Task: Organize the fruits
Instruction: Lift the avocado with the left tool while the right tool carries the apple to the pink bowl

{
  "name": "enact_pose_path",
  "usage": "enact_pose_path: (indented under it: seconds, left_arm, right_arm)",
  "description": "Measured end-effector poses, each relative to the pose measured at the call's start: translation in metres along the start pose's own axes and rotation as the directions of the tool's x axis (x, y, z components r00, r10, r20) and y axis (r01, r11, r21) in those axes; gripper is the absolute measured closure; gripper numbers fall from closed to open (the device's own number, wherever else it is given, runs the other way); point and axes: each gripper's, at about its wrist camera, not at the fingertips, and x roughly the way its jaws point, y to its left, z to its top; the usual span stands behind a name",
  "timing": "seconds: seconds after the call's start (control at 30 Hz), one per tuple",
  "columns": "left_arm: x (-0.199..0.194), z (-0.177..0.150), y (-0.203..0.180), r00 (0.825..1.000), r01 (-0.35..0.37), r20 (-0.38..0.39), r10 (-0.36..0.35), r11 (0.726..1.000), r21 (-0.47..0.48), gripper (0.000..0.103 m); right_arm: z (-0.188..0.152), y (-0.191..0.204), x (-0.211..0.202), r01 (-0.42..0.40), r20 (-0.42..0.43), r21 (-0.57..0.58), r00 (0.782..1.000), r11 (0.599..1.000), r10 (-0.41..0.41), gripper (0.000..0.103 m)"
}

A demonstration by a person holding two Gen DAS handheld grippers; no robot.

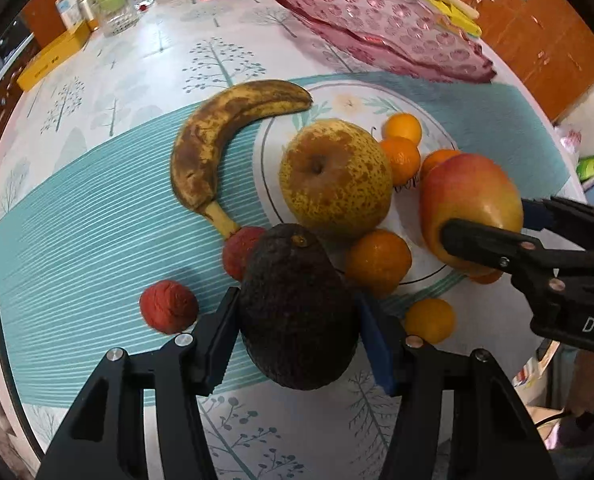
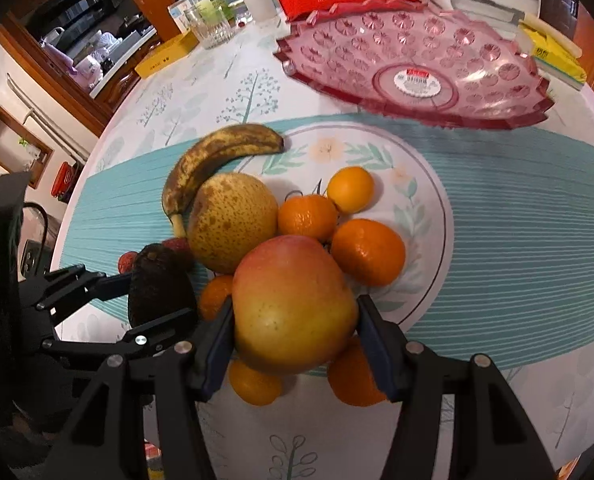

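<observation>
Jaws of the left gripper (image 1: 297, 316) are closed onto a dark avocado (image 1: 299, 308), pads pressing both its sides, near the table's front edge just beside 2 red lychees (image 1: 169, 307). Right gripper (image 2: 295, 336) clamps a red-yellow mango (image 2: 293, 304) over small oranges (image 2: 367, 251). Both fruits sit by the spotted pear (image 1: 335, 178) and banana (image 1: 217, 140), on the teal mat (image 1: 77, 240). Beyond stands an empty pink glass dish (image 2: 477, 76)

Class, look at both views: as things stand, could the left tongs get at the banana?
Probably not yet. The left tongs are closed on the avocado, so they are occupied. The banana itself lies uncovered on the mat beyond it, with only its stem end close to a red fruit.
</observation>
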Motion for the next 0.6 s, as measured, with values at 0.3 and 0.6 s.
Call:
enact_pose_path:
  seconds: [0.3, 0.6]
  left_arm:
    - [-0.059, 0.020, 0.023, 0.993, 0.048, 0.109, -0.042, 0.998, -0.049, 0.048]
    - [-0.149, 0.069, 0.027, 0.964, 0.056, 0.261, -0.060, 0.998, 0.021, 0.047]
  right_arm:
    - [0.006, 0.008, -0.039, 0.040, 0.079, 0.044, 0.996, 0.998, -0.044, 0.045]
    - [0.028, 0.023, -0.122, 0.122, 0.233, 0.086, 0.962, 0.989, -0.139, 0.045]
